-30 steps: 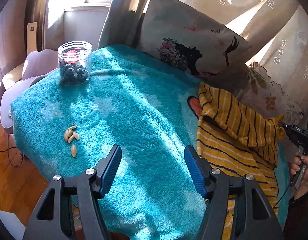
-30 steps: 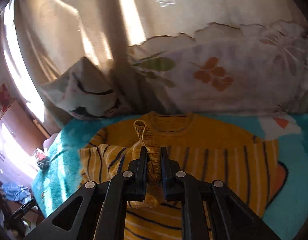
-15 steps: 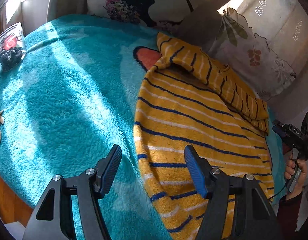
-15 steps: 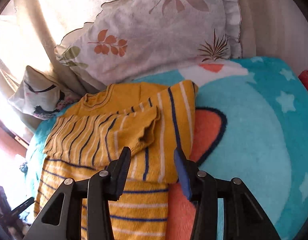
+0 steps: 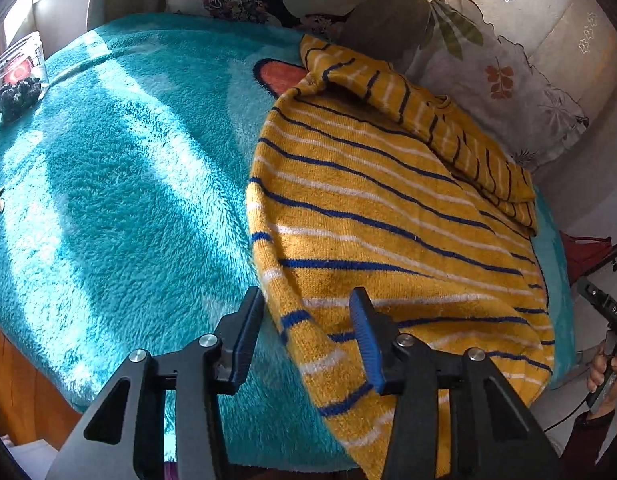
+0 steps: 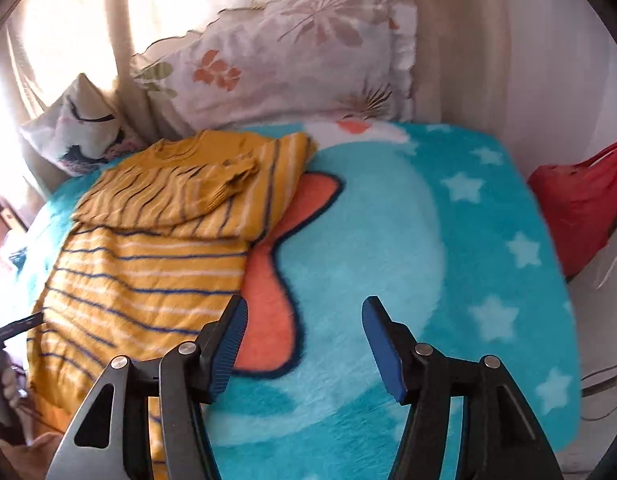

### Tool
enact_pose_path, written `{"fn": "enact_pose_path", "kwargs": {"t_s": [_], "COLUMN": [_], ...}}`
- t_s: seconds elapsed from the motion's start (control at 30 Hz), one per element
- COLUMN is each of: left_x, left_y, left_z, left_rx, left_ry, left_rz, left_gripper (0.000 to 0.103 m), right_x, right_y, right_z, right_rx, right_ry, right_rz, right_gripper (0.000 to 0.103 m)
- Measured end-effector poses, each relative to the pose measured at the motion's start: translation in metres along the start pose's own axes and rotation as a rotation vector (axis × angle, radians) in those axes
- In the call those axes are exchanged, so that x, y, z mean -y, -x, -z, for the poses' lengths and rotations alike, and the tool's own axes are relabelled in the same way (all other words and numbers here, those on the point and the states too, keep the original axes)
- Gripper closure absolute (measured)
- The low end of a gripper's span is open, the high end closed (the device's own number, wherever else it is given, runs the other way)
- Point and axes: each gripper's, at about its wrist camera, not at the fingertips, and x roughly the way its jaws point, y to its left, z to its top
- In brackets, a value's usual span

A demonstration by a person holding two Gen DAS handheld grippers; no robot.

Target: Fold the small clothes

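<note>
teal fleece blanket (image 5: 120, 184) covers the whole surface | yellow striped sweater (image 5: 372, 216) lies flat on it, sleeve folded across the top | left gripper (image 5: 306, 336) low at the sweater's near edge, tongs spread either side of the hem | right gripper (image 6: 304, 344) spread wide over bare blanket beside the sweater, holding nothing

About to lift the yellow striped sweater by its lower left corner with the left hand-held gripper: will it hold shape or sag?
Likely sags: the yellow striped sweater is soft knit, and its folded sleeve already drapes limply. The fuzzy teal blanket may cling, dragging the fabric. The left hand-held gripper is open astride that corner.
</note>
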Motion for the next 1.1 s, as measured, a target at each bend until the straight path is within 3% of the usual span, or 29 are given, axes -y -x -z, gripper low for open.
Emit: {"fn": "enact_pose_path", "kwargs": {"t_s": [0.1, 0.23, 0.37, 0.47, 0.57, 0.63, 0.67, 0.73, 0.8, 0.97, 1.1], "left_x": [0.0, 0.009, 0.029, 0.042, 0.039, 0.025, 0.019, 0.01, 0.005, 0.002, -0.002], "left_y": [0.005, 0.009, 0.011, 0.011, 0.01, 0.013, 0.016, 0.023, 0.032, 0.07, 0.087], "left_z": [0.011, 0.028, 0.046, 0.056, 0.056, 0.053, 0.052, 0.053, 0.057, 0.078, 0.096], "left_rx": [-0.01, -0.023, -0.015, 0.014, 0.031, 0.033, 0.037, 0.049, 0.069, 0.158, 0.182], "left_ry": [0.024, 0.007, -0.049, -0.095, -0.09, -0.026, -0.005, 0.017, 0.024, -0.015, -0.039], "left_rz": [0.051, 0.089, 0.082, 0.023, 0.015, 0.087, 0.106, 0.123, 0.147, 0.199, 0.239], "left_gripper": [0.059, 0.055, 0.05, 0.051, 0.093, 0.093, 0.094, 0.094, 0.094, 0.095, 0.095], "right_x": [-0.021, -0.05, -0.071, -0.08, -0.087, -0.091, -0.094, -0.097, -0.089, -0.081, -0.087], "right_y": [-0.028, -0.041, -0.03, -0.021, -0.014, -0.011, -0.01, -0.013, -0.009, 0.023, 0.05], "right_z": [0.031, 0.061, 0.087, 0.105, 0.119, 0.13, 0.135, 0.136, 0.132, 0.133, 0.157], "right_rx": [-0.063, -0.079, -0.044, -0.013, 0.036, 0.086, 0.108, 0.106, 0.101, 0.125, 0.115], "right_ry": [-0.024, -0.026, -0.013, -0.014, -0.033, -0.072, -0.075, -0.071, -0.098, -0.128, -0.075], "right_rz": [-0.143, -0.252, -0.299, -0.297, -0.294, -0.295, -0.271, -0.223, -0.271, -0.412, -0.433], "right_gripper": [0.039, 0.038, 0.037, 0.037, 0.037, 0.038, 0.041, 0.078, 0.089, 0.093, 0.094]}}
